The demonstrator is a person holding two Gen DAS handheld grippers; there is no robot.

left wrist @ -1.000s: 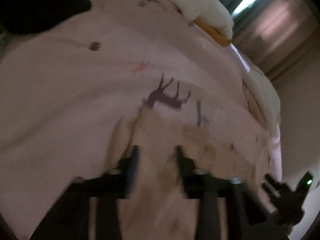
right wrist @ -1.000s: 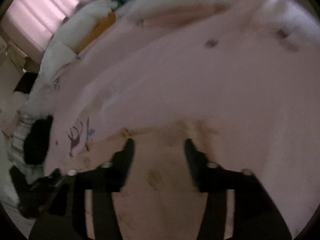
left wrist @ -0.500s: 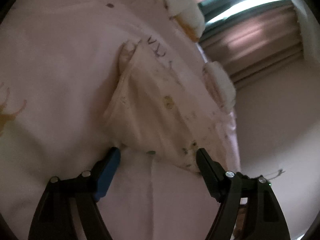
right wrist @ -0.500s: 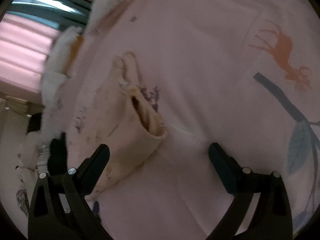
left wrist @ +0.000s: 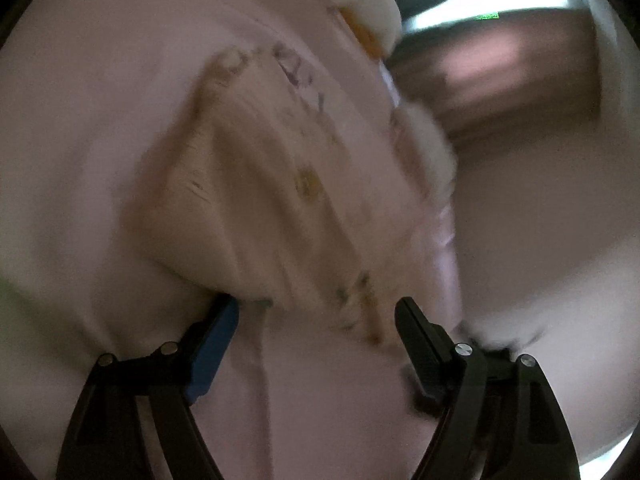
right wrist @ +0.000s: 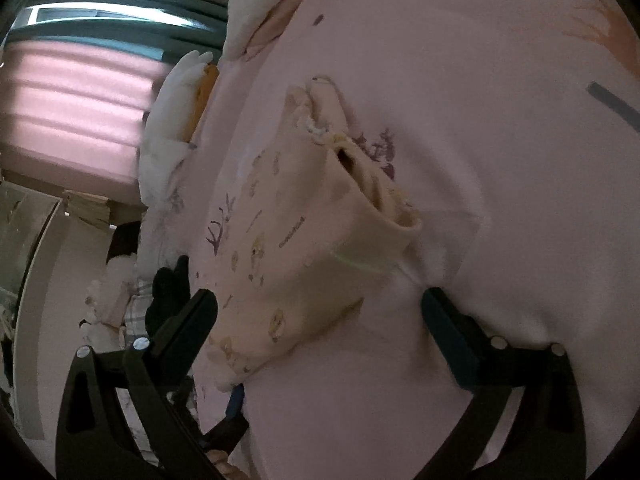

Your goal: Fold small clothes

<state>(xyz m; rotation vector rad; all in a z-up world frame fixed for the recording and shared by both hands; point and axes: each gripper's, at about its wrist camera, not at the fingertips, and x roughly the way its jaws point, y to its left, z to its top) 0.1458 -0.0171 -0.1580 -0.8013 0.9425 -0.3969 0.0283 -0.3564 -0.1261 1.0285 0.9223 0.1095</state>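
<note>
Both grippers open — garment (right wrist: 304,240) released

Pink bedsheet (right wrist: 460,60), curtained window (right wrist: 80,92)

both wrist views look closely down, seemingly sharing the garment (left wrist: 280,200).

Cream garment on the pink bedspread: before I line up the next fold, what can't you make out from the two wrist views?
- Left wrist view: motion blur smears the cream garment; its print and near hem are unreadable.
- Right wrist view: the garment's near corner dips toward the bed edge; its end is unclear.
- What sort of garment it is: bunched folds hide its outline.
- Dark pile beside the bed: too dim to identify.
</note>
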